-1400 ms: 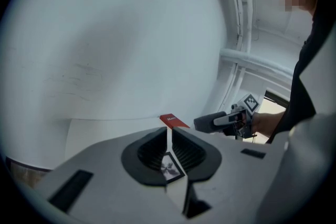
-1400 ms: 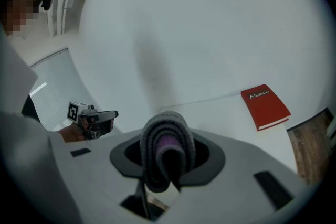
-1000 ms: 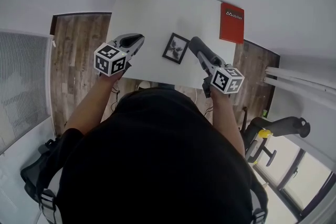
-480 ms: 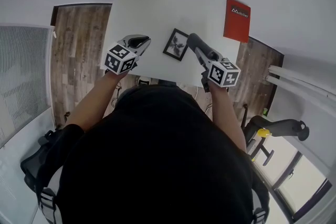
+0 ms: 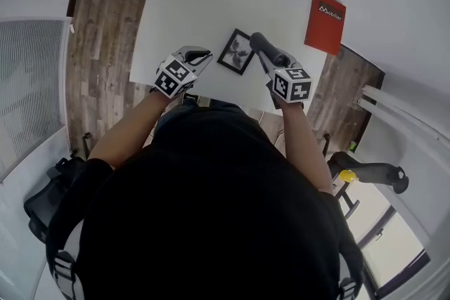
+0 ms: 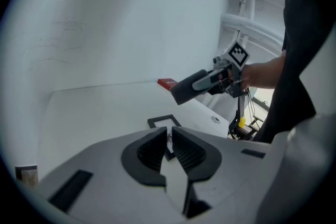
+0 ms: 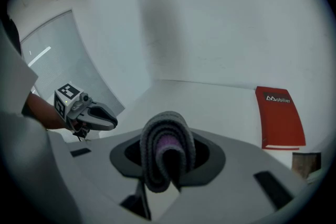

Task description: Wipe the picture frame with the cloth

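Observation:
A small black picture frame (image 5: 235, 51) lies flat on the white table (image 5: 211, 3), and it shows just past the jaws as the frame (image 6: 160, 122) in the left gripper view. My left gripper (image 5: 202, 54) hovers to the frame's left, jaws close together with nothing between them (image 6: 169, 136). To the frame's right, my right gripper (image 5: 254, 41) is shut on a folded grey cloth (image 7: 167, 141) with a purple inner layer. The cloth hangs just above the frame's right edge. In the right gripper view the frame is hidden.
A red book (image 5: 325, 22) lies at the table's far right corner, by the white wall. A small round hole (image 6: 216, 119) marks the table near its edge. Wooden floor (image 5: 98, 60) flanks the table, and black exercise gear (image 5: 365, 172) stands to the right.
Both grippers have moved forward over the table and closer to the frame. The right gripper with the cloth now sits at the frame's right edge.

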